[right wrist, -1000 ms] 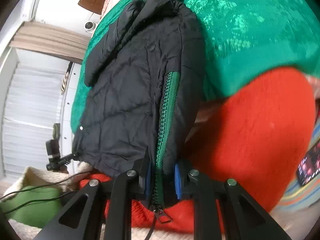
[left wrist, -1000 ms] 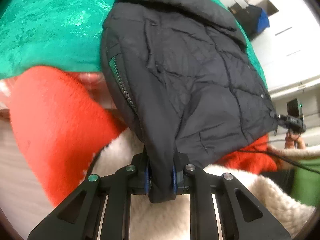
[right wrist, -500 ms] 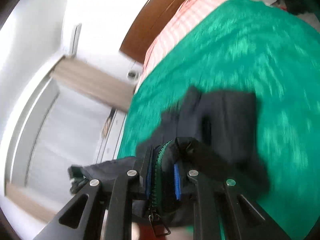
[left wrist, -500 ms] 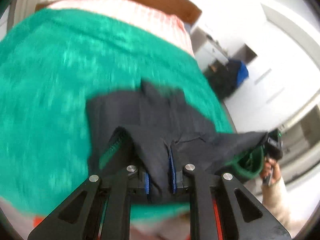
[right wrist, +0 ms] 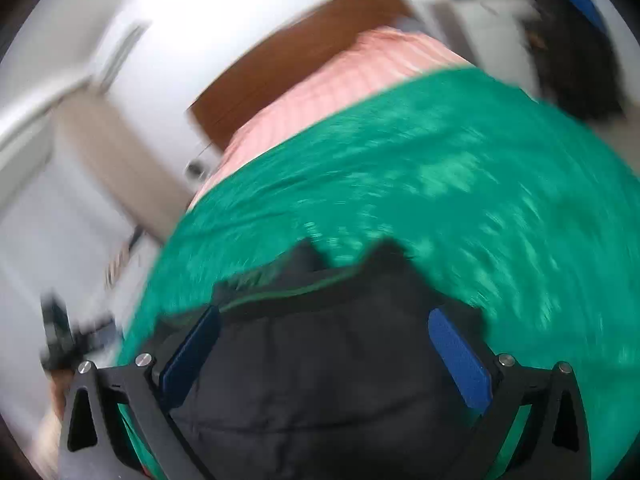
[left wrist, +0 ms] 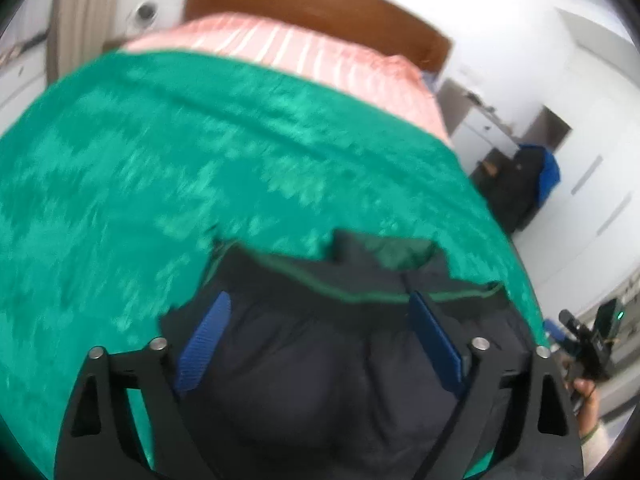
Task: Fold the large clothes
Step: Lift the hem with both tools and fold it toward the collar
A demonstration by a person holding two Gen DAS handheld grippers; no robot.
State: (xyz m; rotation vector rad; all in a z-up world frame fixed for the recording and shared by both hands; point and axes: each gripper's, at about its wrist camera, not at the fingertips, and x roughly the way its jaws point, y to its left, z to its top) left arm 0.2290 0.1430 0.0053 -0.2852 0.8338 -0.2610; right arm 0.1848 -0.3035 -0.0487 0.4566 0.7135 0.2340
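The black quilted padded jacket with green trim [left wrist: 320, 360] lies bunched on the green patterned bedspread [left wrist: 140, 184], at the near edge of the bed, filling the 6 o'clock part of both wrist views. A strip of green lining shows along its far edge in both views.

Left claw [left wrist: 320, 344]: the jaws stand wide and have just been opening. The blue ribbed pads [left wrist: 204, 344] are spread to either side of the jacket. The fabric lies between and below them; neither pad presses on it. The claw points downward toward the bed.

Right claw [right wrist: 324, 352]: the jaws stand wide and have just been opening. The blue pads [right wrist: 460, 356] flank the jacket without clamping it. This view is heavily blurred and tilted.

Surroundings, left wrist view: a pink striped sheet [left wrist: 304, 52] covers the bed at 12 o'clock, beyond the bedspread. A brown wooden headboard [left wrist: 320, 4] stands behind it against a white wall. A dark bundle with a blue patch [left wrist: 528, 184] sits by white cabinets at 2 o'clock. At 4 o'clock a hand [left wrist: 586, 396] holds the other black device [left wrist: 596, 344].

Nothing lies between either claw and the jacket.
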